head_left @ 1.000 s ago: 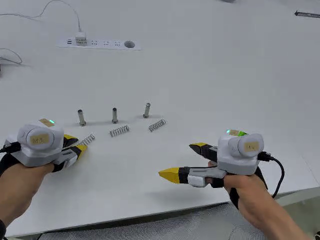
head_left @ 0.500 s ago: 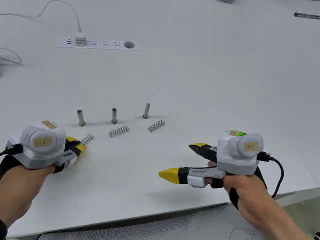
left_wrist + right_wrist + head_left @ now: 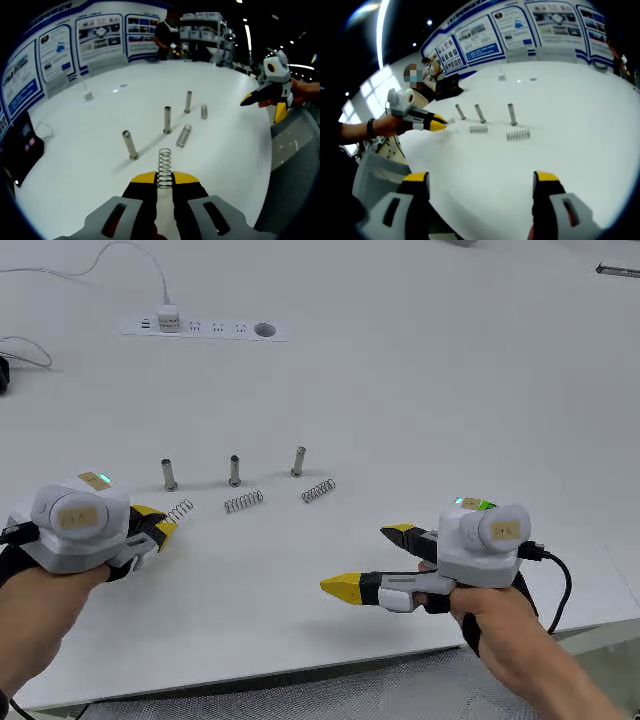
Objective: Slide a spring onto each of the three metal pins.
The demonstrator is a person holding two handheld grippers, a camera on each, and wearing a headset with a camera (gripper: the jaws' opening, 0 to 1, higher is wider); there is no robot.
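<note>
Three upright metal pins stand in a row on the white table: left pin [image 3: 169, 475], middle pin [image 3: 235, 470], right pin [image 3: 298, 461]. In front of them lie the middle spring [image 3: 243, 502] and the right spring [image 3: 318, 490]. My left gripper [image 3: 163, 529] is shut on the near end of the left spring [image 3: 180, 510], just short of the left pin. In the left gripper view this spring [image 3: 164, 161] sticks out from the closed jaws towards the left pin [image 3: 129, 144]. My right gripper [image 3: 369, 560] hovers open near the front edge, holding nothing.
A white power strip [image 3: 205, 328] with a plugged-in cable lies at the far left of the table [image 3: 450, 390]. The table's front edge runs just under both hands. In the right gripper view a person stands behind my left gripper [image 3: 437, 122].
My left gripper has shifted slightly with the spring's end still between its jaws. The right gripper has stayed put and open. The head camera moved a little.
</note>
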